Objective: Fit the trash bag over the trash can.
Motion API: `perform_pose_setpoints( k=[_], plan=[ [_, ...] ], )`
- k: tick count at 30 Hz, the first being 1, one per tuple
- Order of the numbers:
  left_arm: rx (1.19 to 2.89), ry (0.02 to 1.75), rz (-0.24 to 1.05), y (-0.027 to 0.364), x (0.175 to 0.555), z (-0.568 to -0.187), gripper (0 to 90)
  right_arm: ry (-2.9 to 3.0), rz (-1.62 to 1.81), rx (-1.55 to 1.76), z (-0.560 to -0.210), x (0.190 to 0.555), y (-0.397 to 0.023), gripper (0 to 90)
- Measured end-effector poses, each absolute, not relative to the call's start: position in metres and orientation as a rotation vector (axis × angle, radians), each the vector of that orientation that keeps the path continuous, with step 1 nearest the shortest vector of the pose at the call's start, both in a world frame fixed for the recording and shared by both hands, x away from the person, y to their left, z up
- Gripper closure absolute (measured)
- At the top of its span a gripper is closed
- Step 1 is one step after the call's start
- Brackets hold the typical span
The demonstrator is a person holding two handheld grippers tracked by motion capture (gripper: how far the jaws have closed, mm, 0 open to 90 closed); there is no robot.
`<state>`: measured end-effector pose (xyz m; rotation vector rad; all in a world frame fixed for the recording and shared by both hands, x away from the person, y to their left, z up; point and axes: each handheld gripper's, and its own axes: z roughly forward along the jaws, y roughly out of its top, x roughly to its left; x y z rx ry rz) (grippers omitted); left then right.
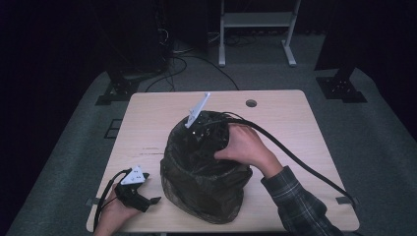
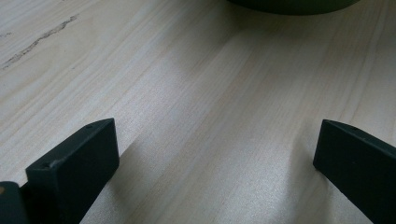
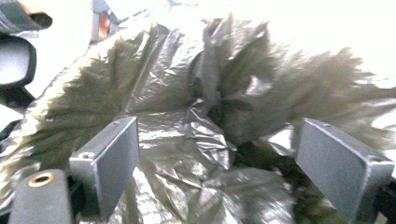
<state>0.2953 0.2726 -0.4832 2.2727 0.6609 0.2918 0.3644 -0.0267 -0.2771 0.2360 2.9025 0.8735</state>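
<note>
Bag (image 1: 204,182), dark and crinkled, is seen standing at the middle of the table (image 1: 147,113), its mouth open upward. The right gripper (image 3: 217,154) is sunk into that mouth with the right hand (image 1: 246,145) on top; its jaws are spread wide over crumpled film. The left gripper (image 2: 215,154) is rested on bare wood at the near left corner, jaws wide, nothing between them.

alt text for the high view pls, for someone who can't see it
A person's right hand reaches into the open top of a dark bin bag on a light wooden table, the right gripper's grey plate poking above the rim. The left gripper rests near the table's front left corner, apart from the bag.
</note>
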Motion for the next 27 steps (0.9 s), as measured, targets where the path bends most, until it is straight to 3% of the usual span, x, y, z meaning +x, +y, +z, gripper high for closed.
perform_pose_setpoints(
  k=[27],
  plan=[
    [2.273, 0.660, 0.292, 0.273, 0.295, -0.483, 0.0, 2.711, 1.125, 0.366, -0.248, 0.355, -0.126, 12.3]
  ],
)
